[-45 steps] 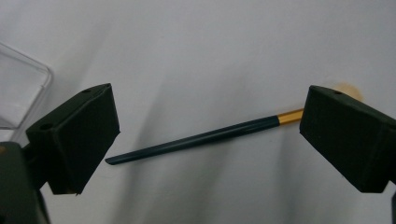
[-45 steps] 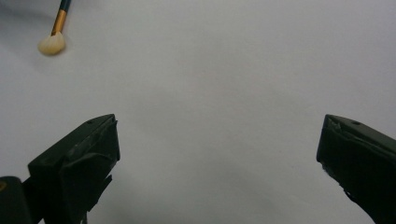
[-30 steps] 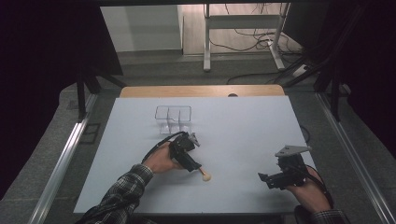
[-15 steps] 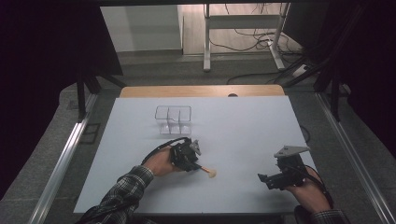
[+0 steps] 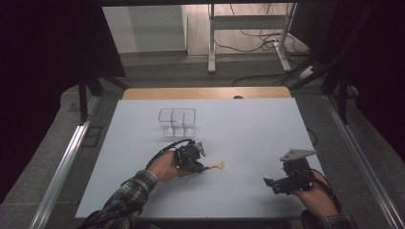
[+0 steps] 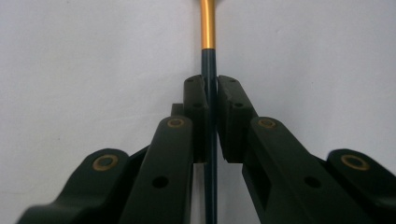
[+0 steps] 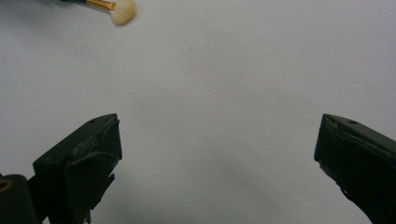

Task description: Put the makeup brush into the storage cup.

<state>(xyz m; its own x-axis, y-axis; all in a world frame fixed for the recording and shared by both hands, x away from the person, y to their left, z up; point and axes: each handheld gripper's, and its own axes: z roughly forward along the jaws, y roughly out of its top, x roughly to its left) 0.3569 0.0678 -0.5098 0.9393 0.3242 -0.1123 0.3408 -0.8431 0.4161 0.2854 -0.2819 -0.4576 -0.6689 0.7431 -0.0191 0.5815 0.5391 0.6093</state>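
Small makeup brush [image 5: 213,165]: thin dark handle, gold ferrule, pale cream bristle tuft. Lies on white table [image 5: 248,129], near side of clear divided organizer [image 5: 177,122], a bit to its right. Left gripper [image 5: 199,167] jaws just closed, clamped on the dark handle. Right gripper [image 5: 271,183] well right of organizer, jaws wide apart, nothing between.

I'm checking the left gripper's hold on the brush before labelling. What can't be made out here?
- Brush head: cut off by the top edge, left gripper view.
- Handle end: hidden under the left gripper, high view.
- Clear box contents: too small, high view.
- Brush handle: cut off by the top edge, right gripper view.
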